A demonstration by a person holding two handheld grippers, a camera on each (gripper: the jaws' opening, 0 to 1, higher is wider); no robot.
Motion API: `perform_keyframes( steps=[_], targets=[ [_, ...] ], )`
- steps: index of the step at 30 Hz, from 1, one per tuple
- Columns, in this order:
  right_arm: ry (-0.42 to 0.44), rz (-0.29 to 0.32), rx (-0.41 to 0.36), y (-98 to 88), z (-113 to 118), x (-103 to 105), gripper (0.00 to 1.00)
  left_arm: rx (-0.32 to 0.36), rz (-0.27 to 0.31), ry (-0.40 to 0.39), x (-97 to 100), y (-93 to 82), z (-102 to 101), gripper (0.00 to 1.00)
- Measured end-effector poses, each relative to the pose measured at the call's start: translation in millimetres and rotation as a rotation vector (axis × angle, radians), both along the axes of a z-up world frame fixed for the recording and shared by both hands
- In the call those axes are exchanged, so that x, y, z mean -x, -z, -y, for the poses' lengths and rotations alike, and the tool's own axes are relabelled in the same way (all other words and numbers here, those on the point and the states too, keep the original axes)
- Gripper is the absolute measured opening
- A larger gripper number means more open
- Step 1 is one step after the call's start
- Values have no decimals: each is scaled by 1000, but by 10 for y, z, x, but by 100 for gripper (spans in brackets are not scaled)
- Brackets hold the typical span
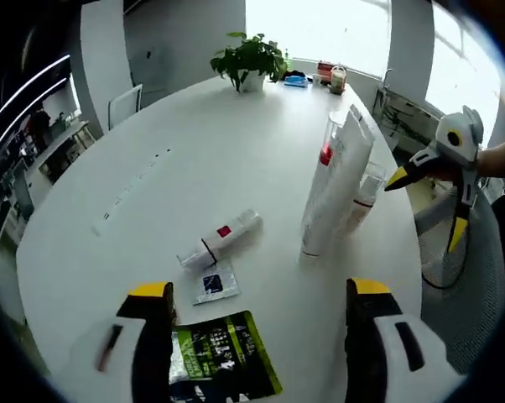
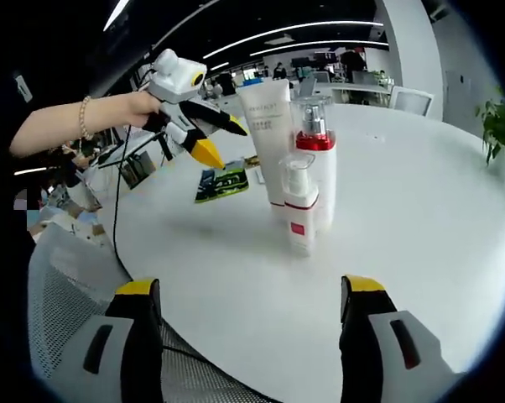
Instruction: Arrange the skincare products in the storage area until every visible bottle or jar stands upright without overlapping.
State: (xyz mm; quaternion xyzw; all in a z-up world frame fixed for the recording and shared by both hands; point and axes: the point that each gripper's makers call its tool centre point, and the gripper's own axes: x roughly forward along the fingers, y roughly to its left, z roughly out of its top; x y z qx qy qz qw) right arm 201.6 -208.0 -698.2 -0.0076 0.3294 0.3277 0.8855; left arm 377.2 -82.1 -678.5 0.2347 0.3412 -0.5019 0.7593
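Both grippers hold nothing, and each pair of jaws stands spread wide apart. In the left gripper view, the left gripper (image 1: 261, 298) hovers low over the round white table (image 1: 152, 168). Nearest, just between and below its jaws, lies a green and black sachet (image 1: 223, 357), flat on the table. Just beyond it sits a small grey packet (image 1: 217, 284), and touching or nearly touching that packet lies a white tube with a red label (image 1: 220, 238), on its side, a little left of the line between the jaws. Farther out and to the right stands a tight cluster of upright bottles: a tall white tube (image 1: 336, 189) with a red-collared bottle (image 1: 326, 155) against it and a smaller bottle (image 1: 366, 193) at its far side. The right gripper (image 1: 433, 189) hangs beside that cluster, at the table's edge. At the far rim stands a potted plant (image 1: 250, 60).

In the right gripper view, the right gripper (image 2: 252, 294) is at the near table edge, with the cluster straight ahead between its jaws: a small white bottle (image 2: 299, 214) in front, the red-collared one (image 2: 313, 138) and the tall tube (image 2: 269, 134) behind. The left gripper (image 2: 206, 138), held in a hand (image 2: 139, 109), hovers left of them.
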Motion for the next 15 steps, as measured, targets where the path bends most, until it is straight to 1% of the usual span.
perform_keyframes(
  steps=[3,6,9,13,14,15],
  targets=[
    [2,-2,1,2,1,3,88,-18,-8,25,-93,43,52,82],
    [2,-5,2,4,0,5,88,-34,-7,50,-130,77,122,82],
    [1,-7,4,10,1,8,88,-53,-24,67,-211,196,139,82],
    [-3,-13,7,24,-4,15,88,-70,-30,85,-305,313,143,82],
    [-4,-16,7,28,-7,17,88,-72,-32,87,-378,371,142,81],
    [-5,-20,7,40,-11,18,88,-78,-31,91,-408,398,139,81]
  ],
)
